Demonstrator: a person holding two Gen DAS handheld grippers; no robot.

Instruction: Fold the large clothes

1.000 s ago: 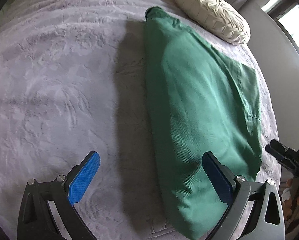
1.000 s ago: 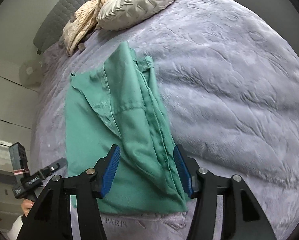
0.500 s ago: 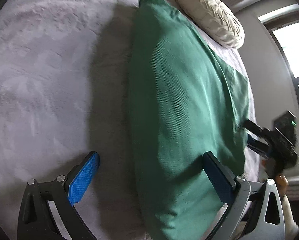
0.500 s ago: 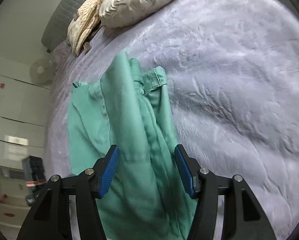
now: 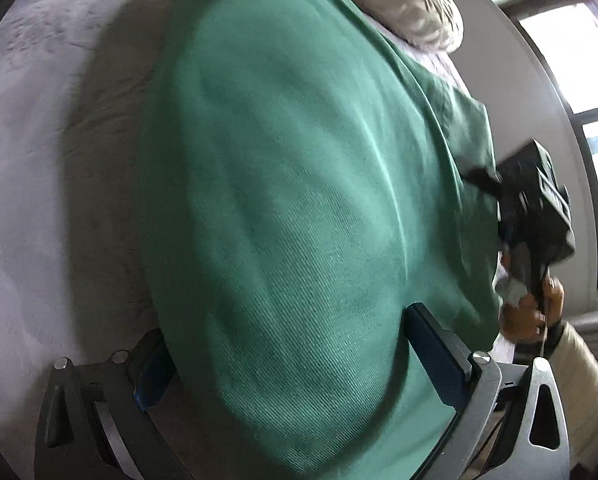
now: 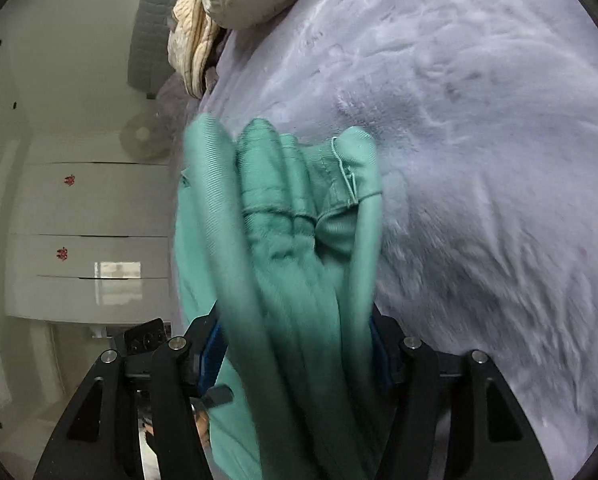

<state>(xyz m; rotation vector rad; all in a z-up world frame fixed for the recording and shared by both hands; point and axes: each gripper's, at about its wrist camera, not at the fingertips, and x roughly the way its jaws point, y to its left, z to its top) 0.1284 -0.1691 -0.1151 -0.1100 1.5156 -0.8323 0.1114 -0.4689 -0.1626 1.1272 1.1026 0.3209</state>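
Observation:
The green garment (image 5: pixel 291 200) lies lengthwise on the grey bedspread (image 5: pixel 39 140). My left gripper (image 5: pixel 299 364) is wide open, its blue pads on either side of the garment's near end, with cloth bulging between them. In the right wrist view the garment (image 6: pixel 291 240) is bunched and rises between the blue pads of my right gripper (image 6: pixel 295 352). The jaws stand apart with thick cloth between them. The right gripper also shows at the right edge of the left wrist view (image 5: pixel 535 208), at the garment's far side.
A cream pleated pillow (image 5: pixel 411 4) and a beige knitted throw (image 6: pixel 191 48) lie at the head of the bed. A window (image 5: pixel 579 40) is to the right. White drawers (image 6: pixel 79 240) and a fan (image 6: pixel 143 140) stand beside the bed.
Both grippers have pushed forward onto the garment. The cloth now fills the space between each pair of pads, and the right side has bunched and lifted off the bed.

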